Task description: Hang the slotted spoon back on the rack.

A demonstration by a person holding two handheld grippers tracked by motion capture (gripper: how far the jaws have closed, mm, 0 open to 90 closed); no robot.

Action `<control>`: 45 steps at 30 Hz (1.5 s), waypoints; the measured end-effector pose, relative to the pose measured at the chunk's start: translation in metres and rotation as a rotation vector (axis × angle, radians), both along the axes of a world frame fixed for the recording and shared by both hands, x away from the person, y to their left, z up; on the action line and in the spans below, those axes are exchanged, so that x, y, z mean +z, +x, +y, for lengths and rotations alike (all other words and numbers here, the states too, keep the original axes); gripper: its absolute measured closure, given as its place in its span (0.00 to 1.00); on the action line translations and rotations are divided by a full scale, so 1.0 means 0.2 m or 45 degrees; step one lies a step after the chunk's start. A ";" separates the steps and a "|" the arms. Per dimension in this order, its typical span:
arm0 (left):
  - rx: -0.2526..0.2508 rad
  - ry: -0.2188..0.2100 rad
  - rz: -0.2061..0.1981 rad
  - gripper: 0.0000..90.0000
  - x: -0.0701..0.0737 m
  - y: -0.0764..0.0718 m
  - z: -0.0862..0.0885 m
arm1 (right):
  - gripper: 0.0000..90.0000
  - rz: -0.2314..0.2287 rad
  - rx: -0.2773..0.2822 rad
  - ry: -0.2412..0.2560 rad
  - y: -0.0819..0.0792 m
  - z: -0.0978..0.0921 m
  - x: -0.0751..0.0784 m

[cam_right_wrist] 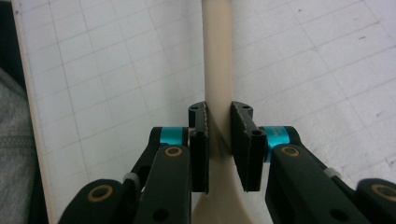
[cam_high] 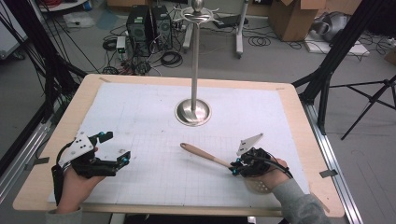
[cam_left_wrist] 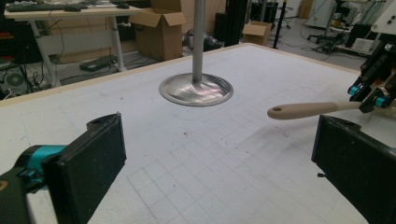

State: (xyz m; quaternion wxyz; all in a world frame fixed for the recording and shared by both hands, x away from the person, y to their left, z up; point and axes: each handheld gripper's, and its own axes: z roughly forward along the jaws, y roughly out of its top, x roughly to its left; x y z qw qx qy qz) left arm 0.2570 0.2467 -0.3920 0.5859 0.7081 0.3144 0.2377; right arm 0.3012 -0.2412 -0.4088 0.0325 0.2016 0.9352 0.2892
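Observation:
A beige utensil [cam_high: 205, 156] with a long handle and a hanging hole at its end lies low over the white grid sheet at the front right, pointing left. My right gripper [cam_high: 236, 167] is shut on the handle near the head. In the right gripper view both pads clamp the handle [cam_right_wrist: 218, 70] at my gripper [cam_right_wrist: 219, 140]. The head is partly hidden under the hand. My left gripper [cam_high: 116, 148] stays open and holds nothing at the front left. In its own view the gripper [cam_left_wrist: 219, 158] faces the utensil [cam_left_wrist: 313, 109] and the right gripper [cam_left_wrist: 369, 95].
A metal stand with a round base [cam_high: 193, 112] and a tall pole [cam_high: 195, 60] rises at the table's middle back, and its base [cam_left_wrist: 196, 89] is ahead in the left gripper view. The wooden table rim [cam_high: 299, 121] frames the sheet. Cables, computers and boxes are on the floor beyond.

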 end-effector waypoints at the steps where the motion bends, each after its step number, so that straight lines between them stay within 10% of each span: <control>1: 0.001 -0.001 -0.001 0.04 0.00 0.00 0.00 | 0.87 -0.001 -0.003 0.009 0.00 -0.01 0.00; 45: -0.002 -0.016 -0.005 0.04 0.01 0.00 0.01 | 0.87 -0.200 -0.196 0.456 0.09 -0.28 0.38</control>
